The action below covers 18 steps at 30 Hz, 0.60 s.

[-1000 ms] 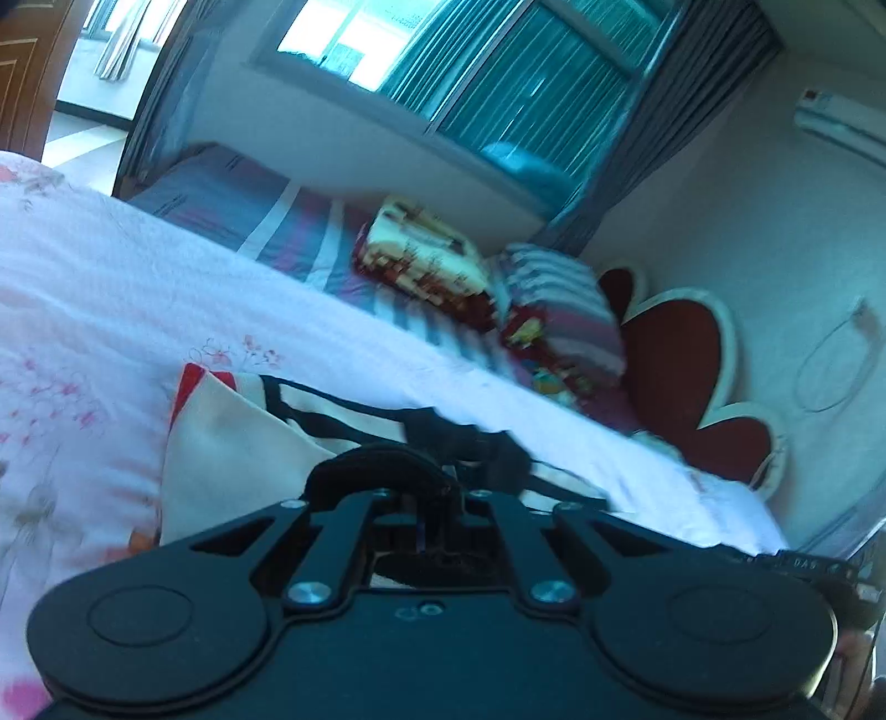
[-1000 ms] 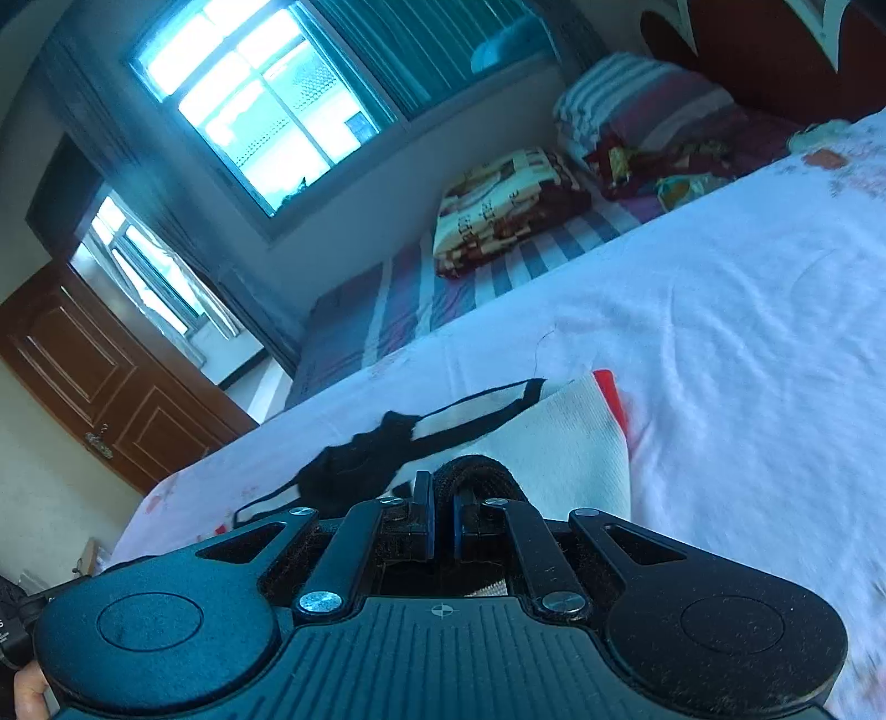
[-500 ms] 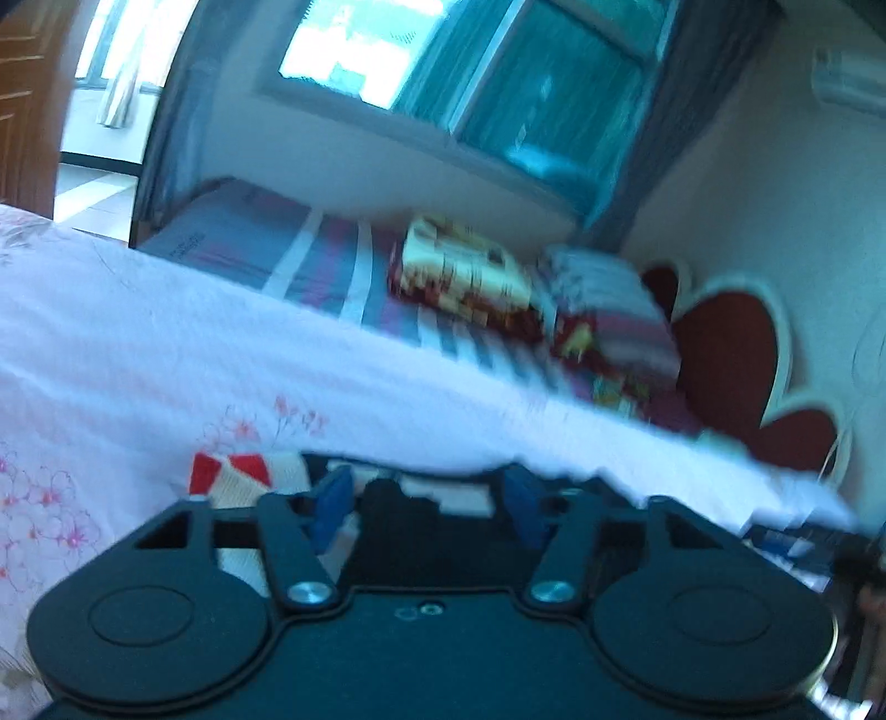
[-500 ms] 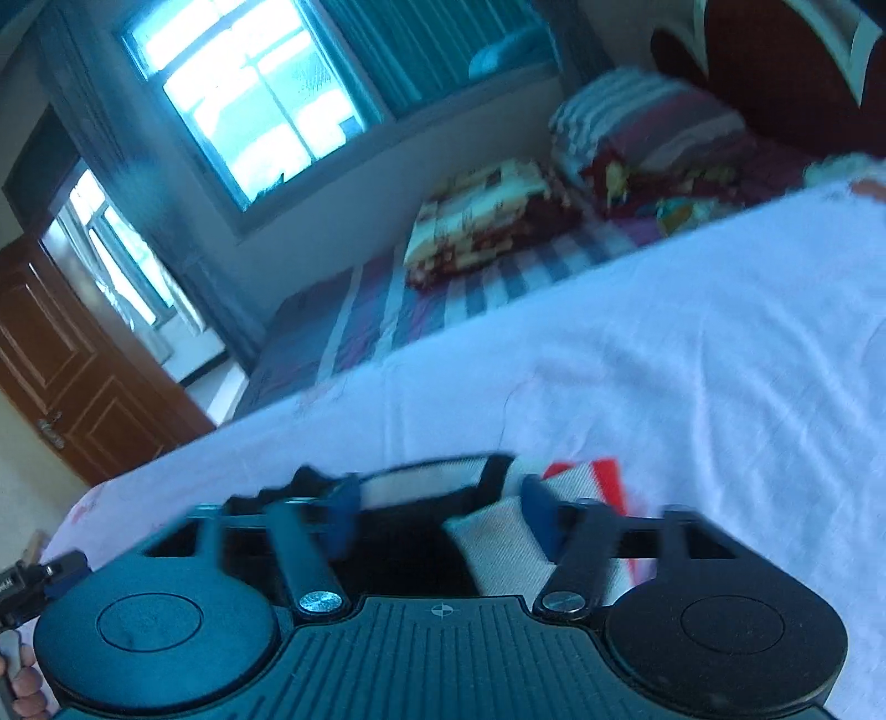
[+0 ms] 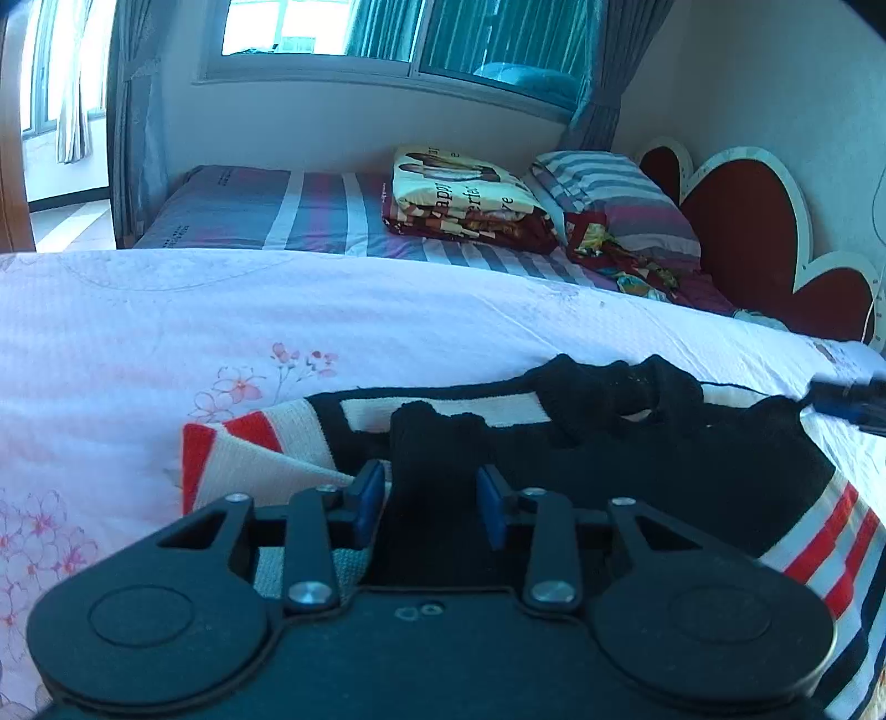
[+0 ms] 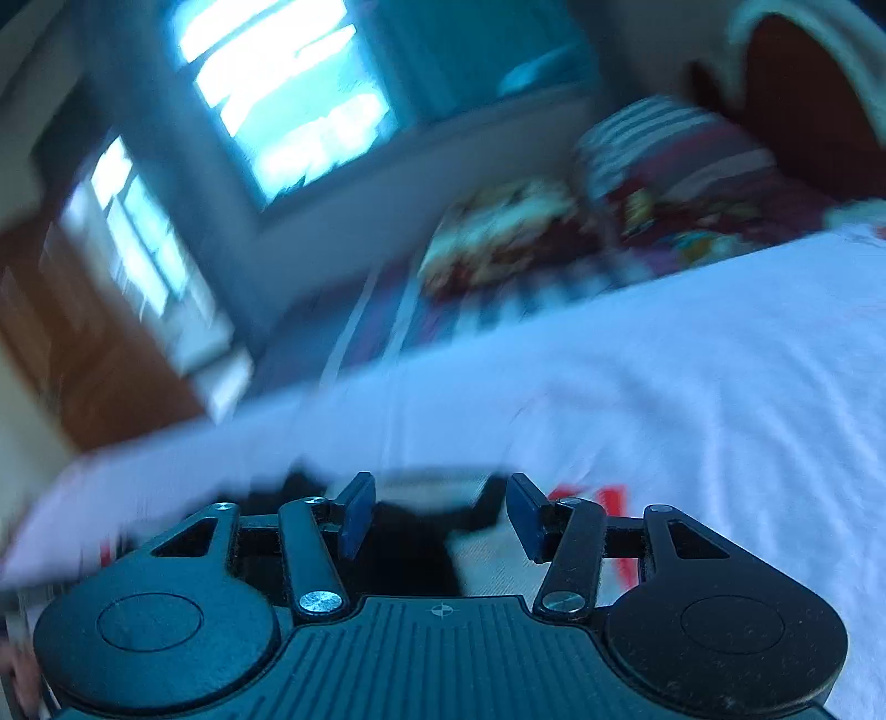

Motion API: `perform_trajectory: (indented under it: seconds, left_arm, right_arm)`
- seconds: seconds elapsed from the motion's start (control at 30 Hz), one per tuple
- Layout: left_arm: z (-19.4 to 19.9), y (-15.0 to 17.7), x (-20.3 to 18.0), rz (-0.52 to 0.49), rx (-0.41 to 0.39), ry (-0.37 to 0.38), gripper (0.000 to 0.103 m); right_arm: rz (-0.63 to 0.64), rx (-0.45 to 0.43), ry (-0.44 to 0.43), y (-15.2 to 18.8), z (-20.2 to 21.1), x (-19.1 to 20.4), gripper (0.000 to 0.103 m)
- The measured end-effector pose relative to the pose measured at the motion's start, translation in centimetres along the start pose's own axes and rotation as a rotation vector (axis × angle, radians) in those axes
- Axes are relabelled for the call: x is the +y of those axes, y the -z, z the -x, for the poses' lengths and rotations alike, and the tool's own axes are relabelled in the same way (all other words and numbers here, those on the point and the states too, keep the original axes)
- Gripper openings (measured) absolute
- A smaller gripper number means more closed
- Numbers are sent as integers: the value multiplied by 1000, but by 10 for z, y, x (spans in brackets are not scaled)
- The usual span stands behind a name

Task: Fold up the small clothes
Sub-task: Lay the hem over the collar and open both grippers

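The left gripper point(image 5: 431, 507) sits low over the knitted garment point(image 5: 637, 459), its blue pads point(image 5: 368, 501) standing partly apart and closing; a raised fold of black knit lies between them, and the right-hand pad does not visibly press on the cloth. The right gripper point(image 6: 440, 512) is likewise part-way open and closing, with black and cream cloth of the same garment point(image 6: 487, 554) beneath and between its pads point(image 6: 526, 518), which stand clear of the fabric. That view is blurred, so finer contact cannot be told. The garment, black with cream bands and red stripes at its edges, lies flat on the white floral sheet point(image 5: 166, 343), at the near edge of the sheet directly under both tools, with a bunched black section along its far side. A blue tip of the other tool point(image 5: 847, 399) enters at the garment's right edge in the left wrist view. Beyond the sheet lies a striped bedcover point(image 5: 266, 210). On it, farther from the sheet, rest a folded printed blanket point(image 5: 459, 194) and, just beside that, a striped pillow point(image 5: 614, 194). A red heart-shaped headboard point(image 5: 742, 221) stands behind the pillow, and a curtained window point(image 5: 387, 27) spans the far wall.
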<state>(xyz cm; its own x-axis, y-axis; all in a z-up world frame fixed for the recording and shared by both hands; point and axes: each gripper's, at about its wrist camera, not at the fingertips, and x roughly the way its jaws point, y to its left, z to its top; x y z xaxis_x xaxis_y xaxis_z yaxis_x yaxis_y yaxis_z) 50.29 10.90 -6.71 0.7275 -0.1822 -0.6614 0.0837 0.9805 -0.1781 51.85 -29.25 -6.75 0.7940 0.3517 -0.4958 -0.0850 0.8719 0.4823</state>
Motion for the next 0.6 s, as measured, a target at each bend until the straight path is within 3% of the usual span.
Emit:
perform_trajectory:
  seconds: [0.07,0.23,0.3,0.33,0.37,0.47,0.6]
  left_arm:
    - [-1,0,3,14,-8,1,26]
    - [-5,1,4,28,-21,-4,21]
    - [-5,1,1,13,-24,-23,8]
    - [-5,1,0,9,-26,-19,4]
    - [-5,2,-1,4,-28,-17,4]
    - [6,1,-1,19,-91,-5,3]
    - [21,-13,5,69,-205,0,3]
  right_arm:
    - [-36,28,-32,-1,1,-7,52]
    - [182,185,-6,16,-21,20,52]
    - [256,200,28,24,-31,31,50]
    - [301,192,43,30,-33,37,24]
    - [356,192,61,38,-36,44,7]
    - [435,140,78,52,-33,55,6]
    - [346,11,118,40,-27,45,5]
